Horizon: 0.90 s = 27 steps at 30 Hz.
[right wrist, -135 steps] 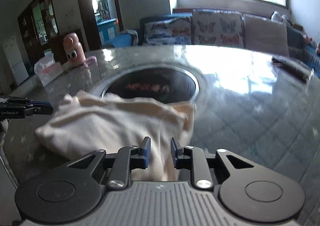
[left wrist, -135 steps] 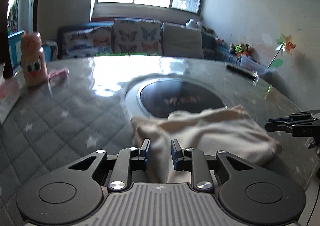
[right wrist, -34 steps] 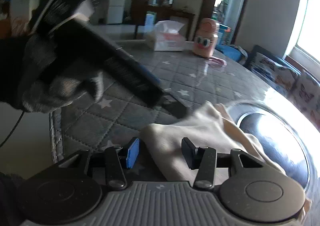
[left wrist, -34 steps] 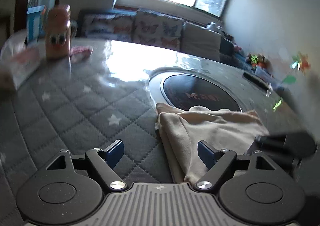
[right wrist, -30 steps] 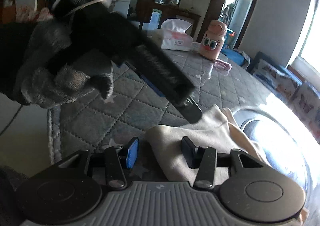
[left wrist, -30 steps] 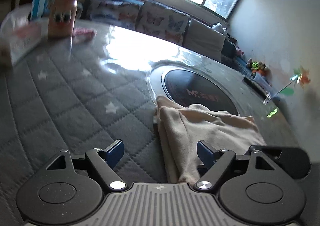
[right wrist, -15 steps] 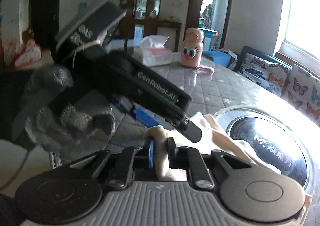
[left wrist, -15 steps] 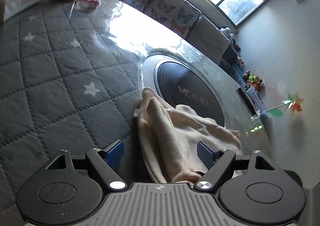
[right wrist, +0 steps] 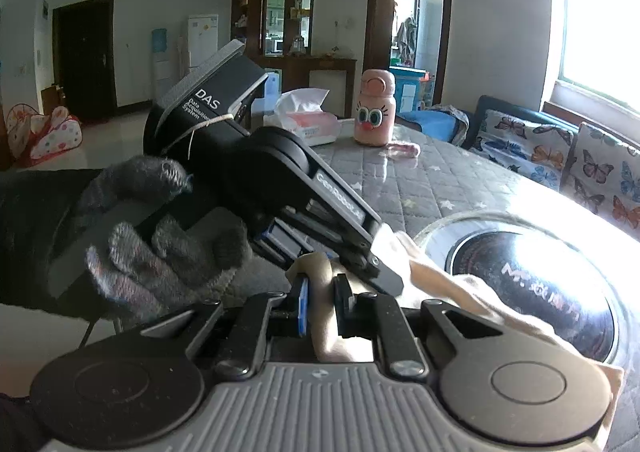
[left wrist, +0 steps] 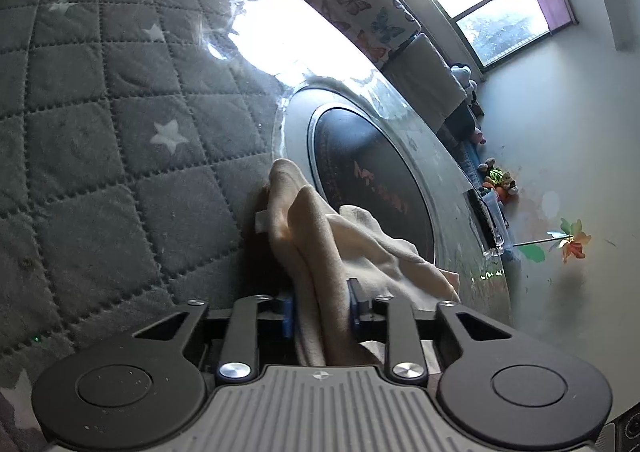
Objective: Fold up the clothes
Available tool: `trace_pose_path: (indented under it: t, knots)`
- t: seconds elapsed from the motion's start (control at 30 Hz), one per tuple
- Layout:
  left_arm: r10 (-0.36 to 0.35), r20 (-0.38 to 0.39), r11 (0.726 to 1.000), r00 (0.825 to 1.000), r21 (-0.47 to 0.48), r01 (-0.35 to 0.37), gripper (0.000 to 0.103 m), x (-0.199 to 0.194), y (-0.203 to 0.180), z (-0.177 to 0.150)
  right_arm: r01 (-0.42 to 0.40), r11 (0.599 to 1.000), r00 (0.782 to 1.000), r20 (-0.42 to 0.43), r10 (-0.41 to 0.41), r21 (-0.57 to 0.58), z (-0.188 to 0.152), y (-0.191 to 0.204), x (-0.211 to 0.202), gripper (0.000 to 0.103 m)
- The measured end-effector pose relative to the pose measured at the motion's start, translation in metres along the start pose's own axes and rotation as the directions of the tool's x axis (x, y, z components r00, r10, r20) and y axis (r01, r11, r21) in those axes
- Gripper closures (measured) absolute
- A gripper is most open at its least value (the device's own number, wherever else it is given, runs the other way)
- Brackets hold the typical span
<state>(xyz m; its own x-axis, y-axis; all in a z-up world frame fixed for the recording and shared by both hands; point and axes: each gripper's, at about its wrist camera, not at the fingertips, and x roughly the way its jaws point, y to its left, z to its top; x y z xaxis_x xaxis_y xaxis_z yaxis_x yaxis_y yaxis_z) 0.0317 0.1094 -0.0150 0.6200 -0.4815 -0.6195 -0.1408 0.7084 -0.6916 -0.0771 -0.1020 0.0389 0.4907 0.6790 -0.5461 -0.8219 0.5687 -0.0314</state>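
L gripper (left wrist: pixel 320 308) clamped on a bunched fold of the cream garment (left wrist: pixel 360 236); R gripper (right wrist: pixel 322 306) clamped on the same garment's near edge, just beside L. Garment lies partly on the grey quilted table cover (left wrist: pixel 100 132), partly over the round glass hob (left wrist: pixel 360 172). Pink bottle (right wrist: pixel 375 112) and tissue box (right wrist: pixel 308 120) well apart, far side of table.

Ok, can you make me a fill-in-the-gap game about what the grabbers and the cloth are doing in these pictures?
1. Both grippers are shut on the same ____ cloth.
2. The left gripper holds folds of it between pads of the colour ____.
3. Behind the right gripper, the pink bottle with cartoon eyes stands right next to a box of ____.
4. The quilted grey table cover is dotted with white ____.

Missing words: cream; blue; tissues; stars
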Motion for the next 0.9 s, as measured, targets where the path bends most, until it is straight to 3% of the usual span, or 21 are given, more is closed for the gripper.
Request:
trace_pose_path:
  t: [0.17, 0.3, 0.47, 0.67, 0.9]
  knots:
    - [-0.003, 0.002, 1.000, 1.000, -0.002, 0.003, 0.082, -0.001, 0.004, 0.000, 0.033, 0.997, 0.999, -0.003, -0.033, 0.067, -0.010, -0.018, -0.022, 0.085]
    - [-0.002, 0.004, 1.000, 1.000, 0.005, 0.002, 0.082, -0.001, 0.002, -0.001, 0.130, 0.979, 0.991, -0.027, -0.128, 0.158, -0.021, -0.048, -0.035, 0.085]
    - [-0.003, 0.004, 1.000, 1.000, 0.006, 0.003, 0.082, 0.000, 0.001, -0.001, 0.293, 0.918, 0.956, -0.091, -0.278, 0.267, -0.041, -0.095, -0.038, 0.085]
    - [-0.001, 0.006, 1.000, 1.000, 0.010, 0.001, 0.082, 0.001, -0.001, -0.002, 0.385, 0.828, 0.923, -0.166, -0.348, 0.407, -0.069, -0.143, -0.039, 0.085]
    - [0.007, 0.009, 1.000, 1.000, 0.023, -0.008, 0.082, 0.003, -0.003, -0.002, 0.435, 0.769, 0.898, -0.172, -0.404, 0.468, -0.082, -0.164, -0.047, 0.080]
